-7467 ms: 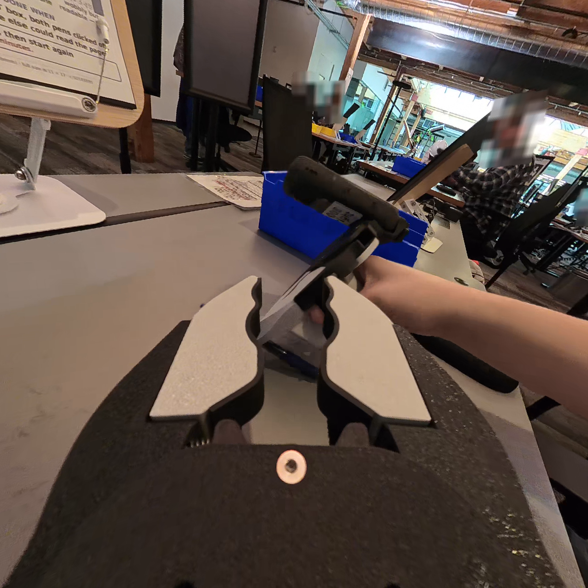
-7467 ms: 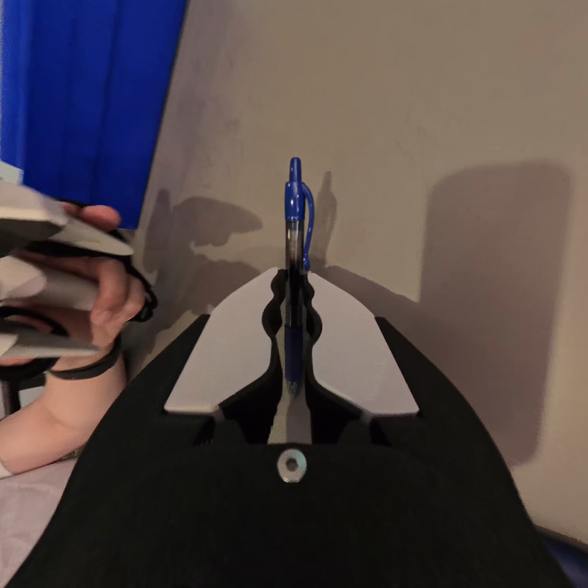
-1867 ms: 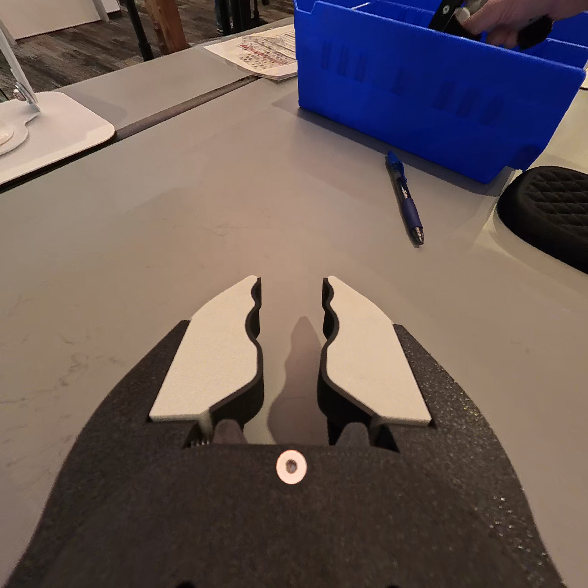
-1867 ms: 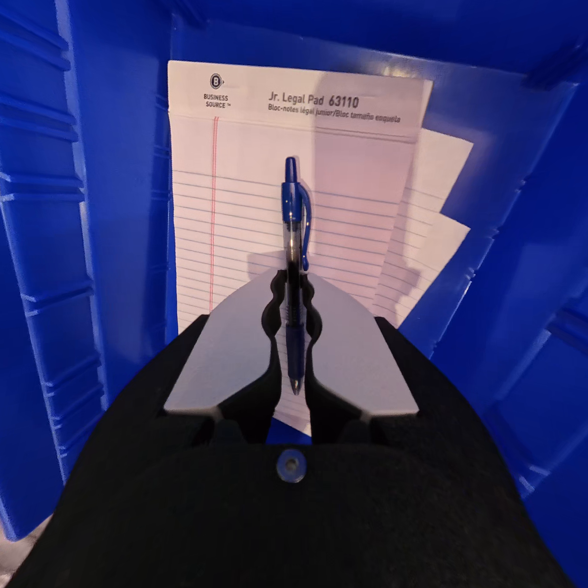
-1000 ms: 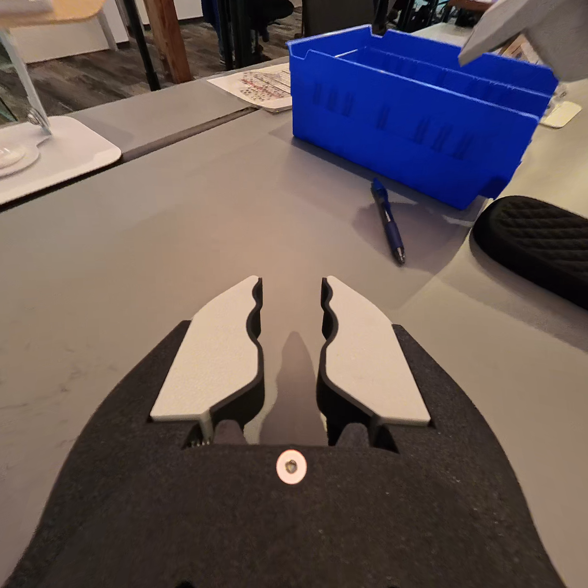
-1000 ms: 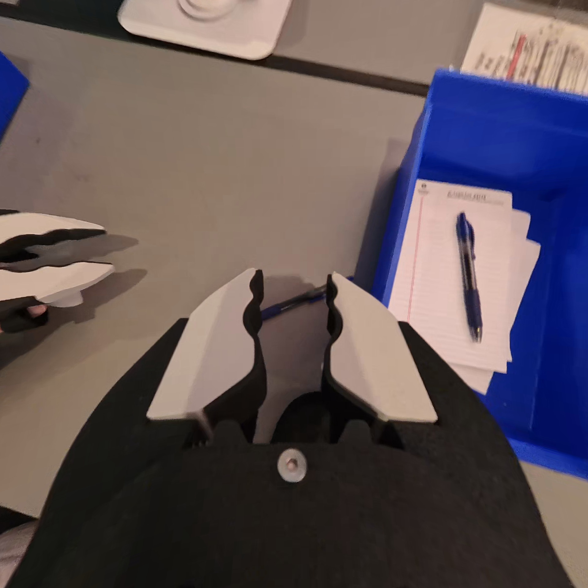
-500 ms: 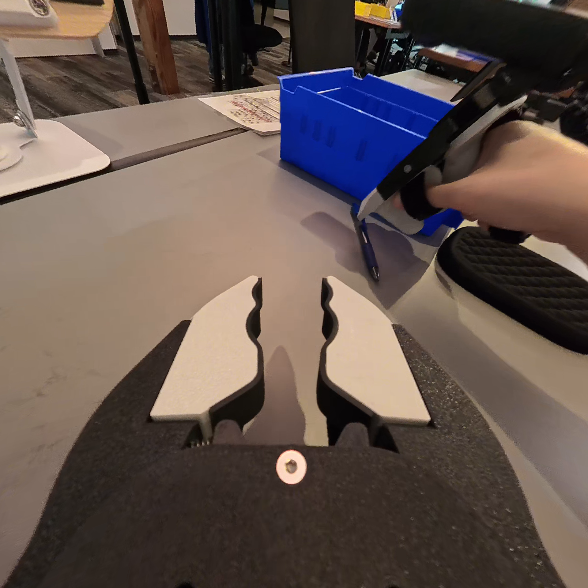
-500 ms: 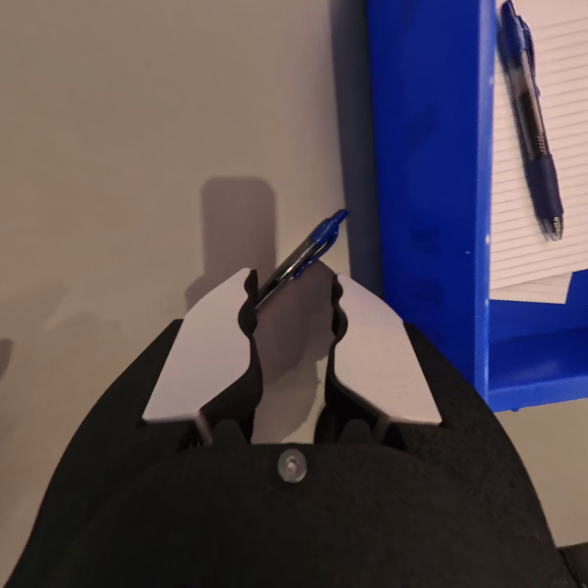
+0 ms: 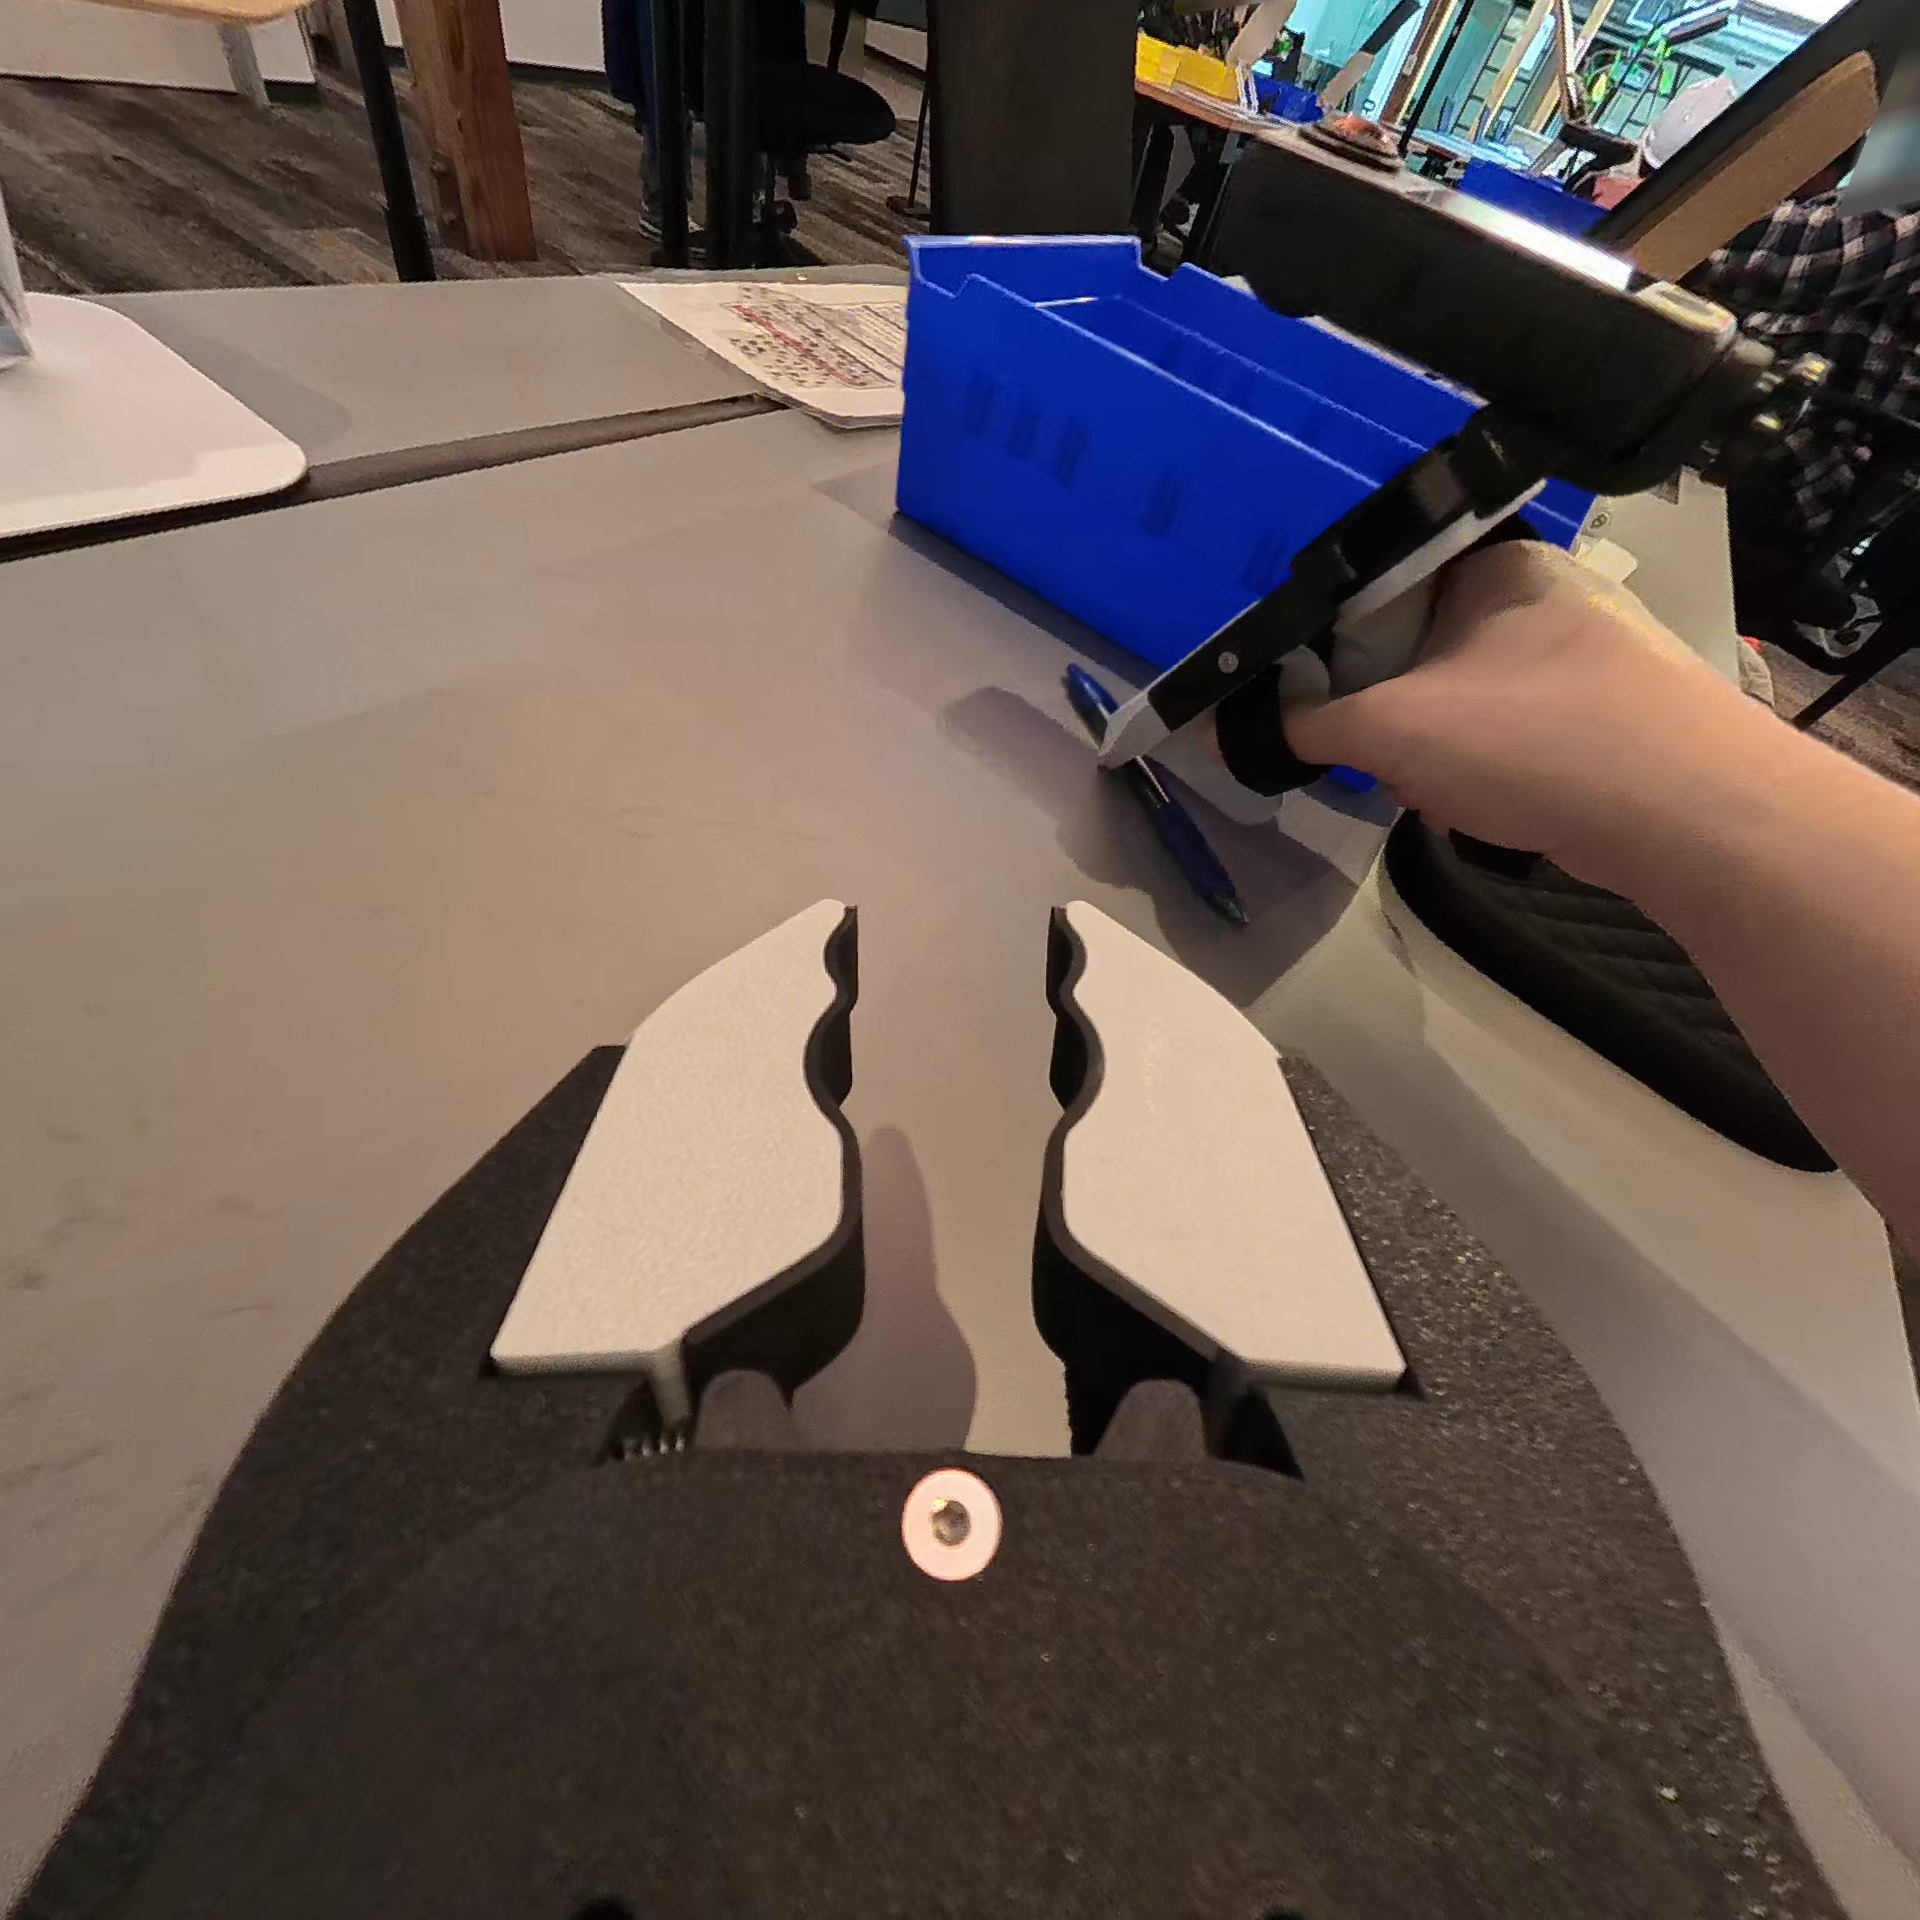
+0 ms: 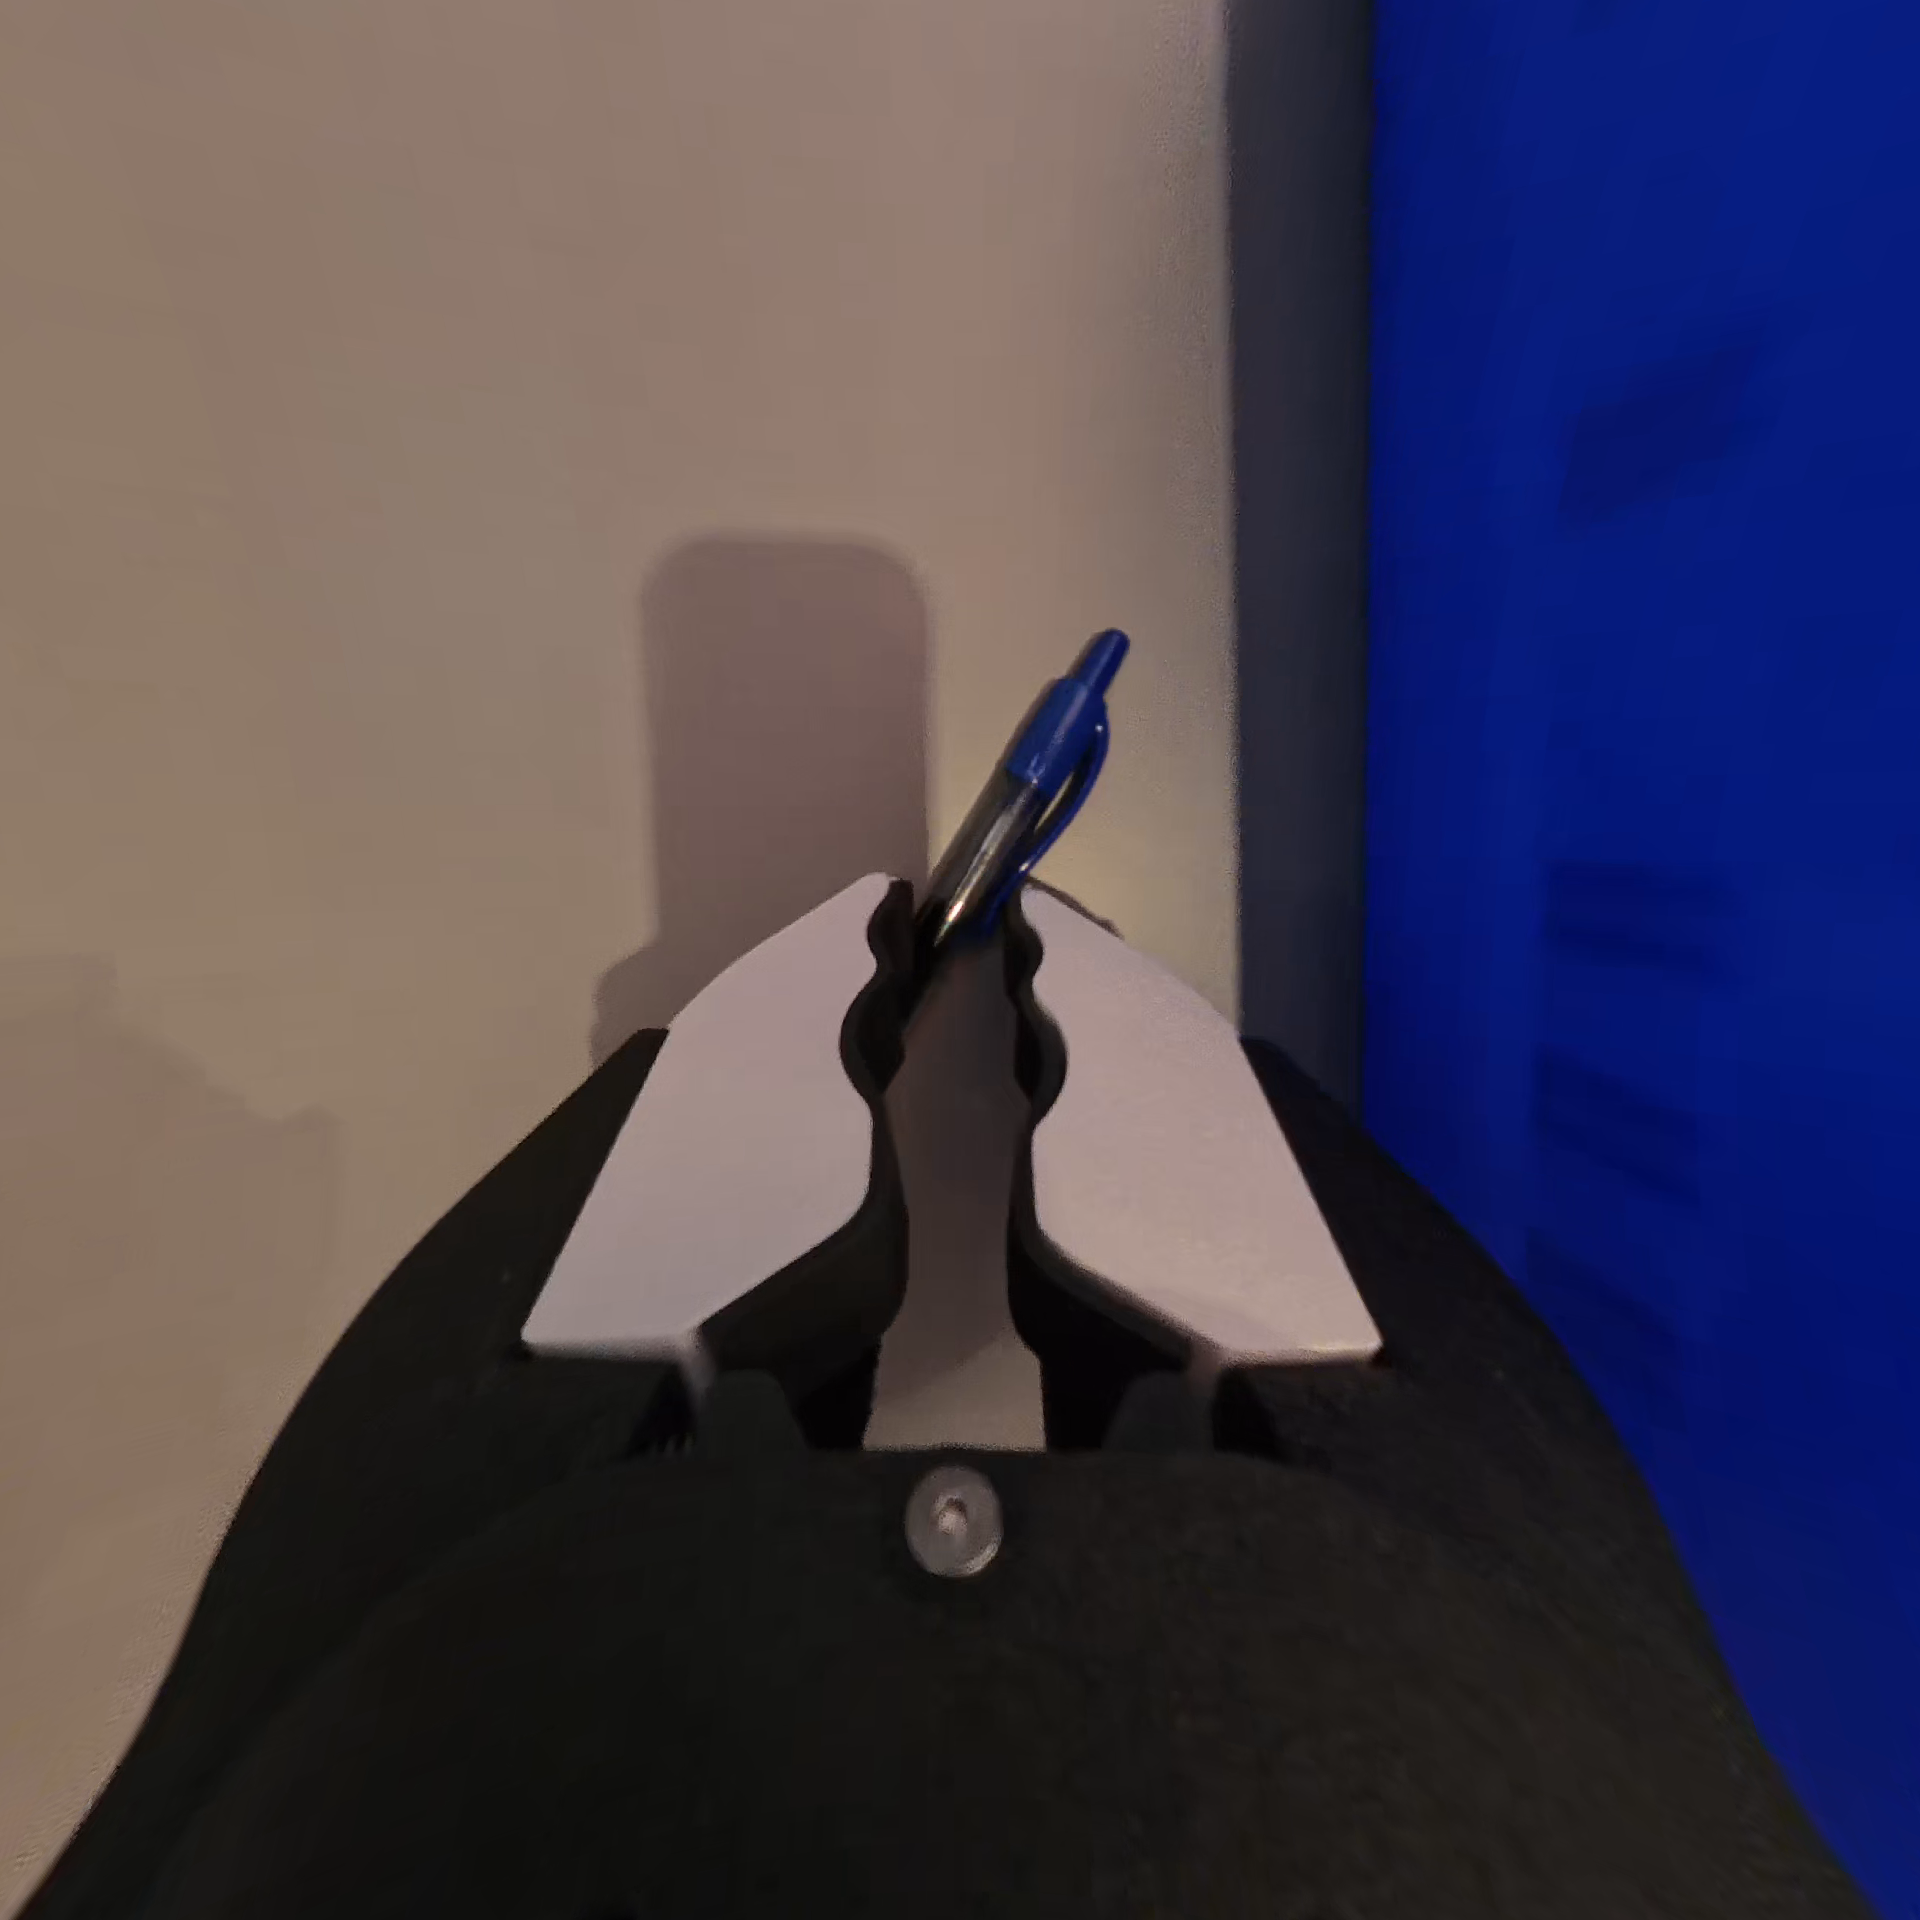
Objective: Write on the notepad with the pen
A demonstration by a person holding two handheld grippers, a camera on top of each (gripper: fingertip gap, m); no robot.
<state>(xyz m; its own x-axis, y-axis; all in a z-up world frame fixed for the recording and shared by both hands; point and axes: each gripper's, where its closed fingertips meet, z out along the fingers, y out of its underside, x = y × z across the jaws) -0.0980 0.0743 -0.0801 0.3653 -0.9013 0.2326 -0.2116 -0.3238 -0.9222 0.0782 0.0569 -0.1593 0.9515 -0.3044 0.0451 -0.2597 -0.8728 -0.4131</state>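
White stand base (image 9: 114, 416) far left on grey table (image 9: 520, 727). Left gripper (image 9: 951, 920) low over table, fingers apart, nothing between. Printed sheet (image 9: 810, 332) behind, blue bin (image 9: 1122, 457) just beside it. Right gripper (image 10: 956, 904) tips closed on pen (image 10: 1039, 769) – pen lying on table beside bin wall. Black padded rest (image 9: 1621, 987) far right.

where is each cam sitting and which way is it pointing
Left wrist view: on the left gripper, low over the grey table, facing the blue bin; jaws open, empty; the person's hand shows.
Right wrist view: on the right gripper, looking steeply down; jaws closed on the pen.
Shared: pen, bin, table.
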